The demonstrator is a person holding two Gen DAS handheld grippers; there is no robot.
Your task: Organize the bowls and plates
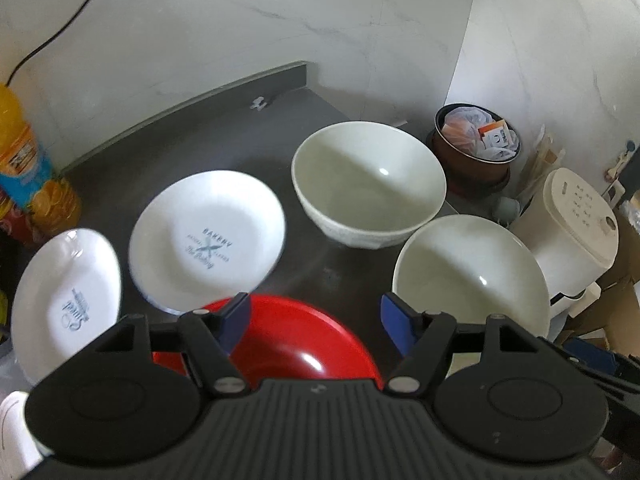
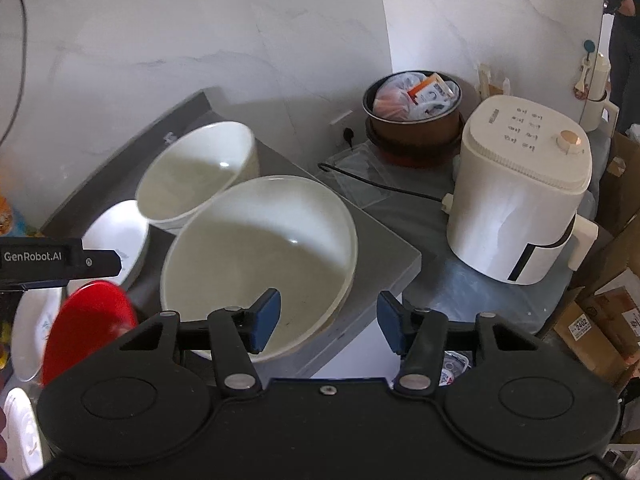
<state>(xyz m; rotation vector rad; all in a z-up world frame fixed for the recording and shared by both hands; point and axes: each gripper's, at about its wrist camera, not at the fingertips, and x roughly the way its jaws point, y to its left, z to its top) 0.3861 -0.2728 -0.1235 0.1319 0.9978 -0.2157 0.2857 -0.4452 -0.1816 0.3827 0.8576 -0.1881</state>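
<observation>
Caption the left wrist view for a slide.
Open left gripper above a red bowl, with white plates and bowls on the grey counter.

Plates (image 1: 206,238) left of bowls (image 1: 368,184)

A red bowl (image 1: 296,344) sits nearest, upright. Two white printed plates (image 1: 208,240) (image 1: 64,304) lie side by side to its left, and two empty off-white bowls (image 1: 368,188) (image 1: 472,276) stand upright on the grey surface (image 1: 224,140).
</observation>
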